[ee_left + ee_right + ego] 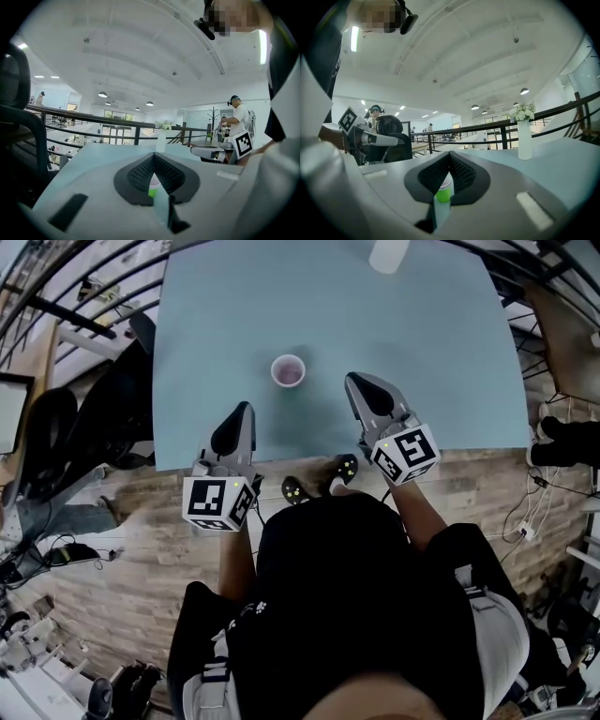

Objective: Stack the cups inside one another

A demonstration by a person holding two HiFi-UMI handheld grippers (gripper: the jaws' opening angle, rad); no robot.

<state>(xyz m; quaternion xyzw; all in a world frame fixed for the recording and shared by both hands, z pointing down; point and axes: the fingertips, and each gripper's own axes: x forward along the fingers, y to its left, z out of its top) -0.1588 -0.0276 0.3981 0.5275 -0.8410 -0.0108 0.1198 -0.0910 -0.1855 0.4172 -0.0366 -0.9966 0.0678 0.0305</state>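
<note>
You can read no words, numbers or brands here. Only black-and-white square patterns show, near you, on the left cube point(217, 501) of your left gripper point(244, 411) and the right cube point(405, 451) of your right gripper point(357, 382).

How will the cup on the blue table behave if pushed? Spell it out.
The cup looks small and thin-walled, so it is probably light and would slide easily across the smooth table. It stands upright with nothing beside it, so a push near its rim might tip it.
</note>
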